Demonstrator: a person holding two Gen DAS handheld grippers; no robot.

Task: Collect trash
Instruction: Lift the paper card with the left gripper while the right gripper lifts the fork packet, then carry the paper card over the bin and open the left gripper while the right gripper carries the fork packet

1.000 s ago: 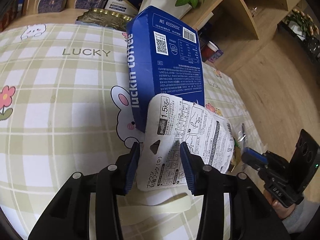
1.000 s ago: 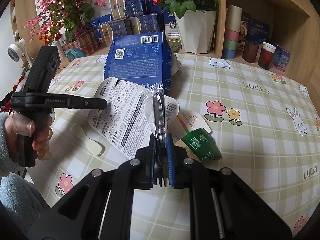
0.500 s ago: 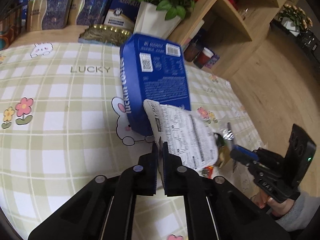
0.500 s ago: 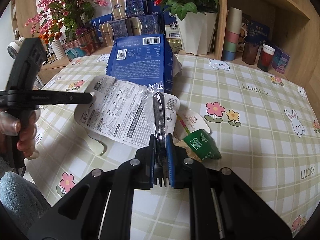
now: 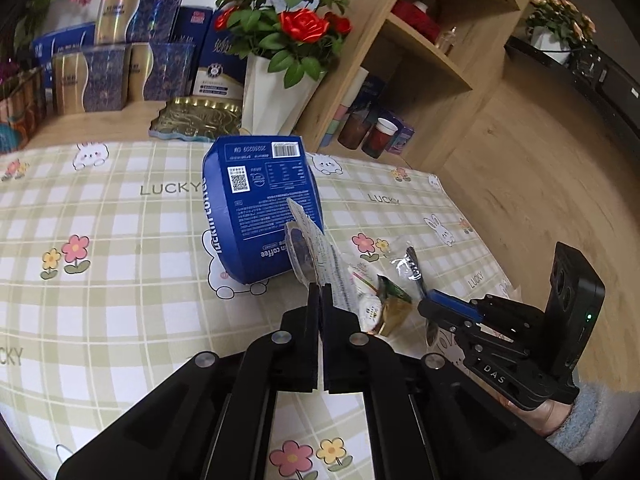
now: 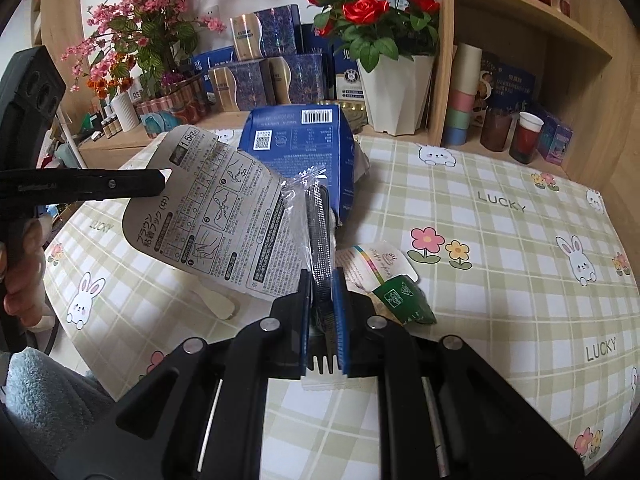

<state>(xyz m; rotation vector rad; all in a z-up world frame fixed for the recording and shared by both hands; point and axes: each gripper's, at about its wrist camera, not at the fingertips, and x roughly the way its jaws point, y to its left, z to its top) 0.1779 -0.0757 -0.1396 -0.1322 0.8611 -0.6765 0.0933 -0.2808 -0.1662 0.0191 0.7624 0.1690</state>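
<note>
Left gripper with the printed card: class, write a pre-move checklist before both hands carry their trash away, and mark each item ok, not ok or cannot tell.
1. Left gripper shut on the white printed packaging card: ok, pinched at its hang-hole end.
2. Card clear of the checked tablecloth: ok, held in the air.
3. Right gripper shut on the black plastic fork in clear wrap: ok, prongs behind the pads.
4. Tall blue Luckin Coffee bag upright and untouched: ok.
5. Leftover trash: not ok, the green wrapper and white spoon lie on the cloth.
6. Trash bin located: cannot tell, none in view.
</note>
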